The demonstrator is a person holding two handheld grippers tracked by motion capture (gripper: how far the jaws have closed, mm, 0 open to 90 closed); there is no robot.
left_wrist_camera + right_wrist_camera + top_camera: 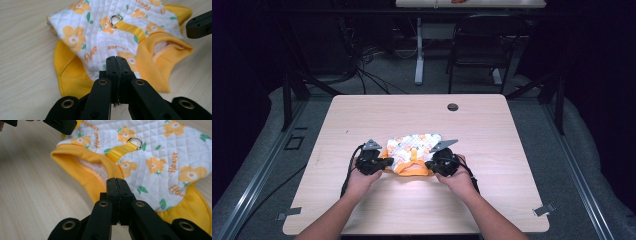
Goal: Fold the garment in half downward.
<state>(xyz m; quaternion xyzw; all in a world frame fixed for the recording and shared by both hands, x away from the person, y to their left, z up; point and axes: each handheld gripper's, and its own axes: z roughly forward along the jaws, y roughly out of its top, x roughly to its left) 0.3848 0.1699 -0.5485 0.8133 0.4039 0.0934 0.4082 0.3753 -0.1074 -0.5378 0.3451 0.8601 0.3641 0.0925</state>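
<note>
garment: small quilted white pet vest with orange flower print and yellow ribbed trim (pixel 412 152), lying flat near the middle of the bench, slightly toward the near edge
bench: light wood-grain tabletop (pixel 362 115), dark round grommet (pixel 453 107) near far edge
vest detail: yellow webbing strap (pixel 130 28) with metal D-ring (pixel 114 20) on the quilted back; ribbed yellow opening (pixel 85 171) gaping slightly, pale lining visible inside
left tongs: (pixel 384 162) at vest's left edge in the high view; jaws pressed together in the left gripper view (pixel 116 62), tips over the quilted fabric close to the yellow hem; cannot tell whether cloth is pinched or just touched
right tongs: (pixel 428 165) at vest's right edge in the high view; jaws pressed together in the right gripper view (pixel 116 183), tips at the rim of the ribbed opening; no fabric seen between them
hands: left hand (pixel 359 182) and right hand (pixel 462 181) each around a gripper body, forearms entering from bottom edge
spacing: both tongs on the near side of the vest, one at each end, vest between them
background: dark chair (pixel 479 45) and white table leg (pixel 419 50) beyond the bench, cables on floor
</note>
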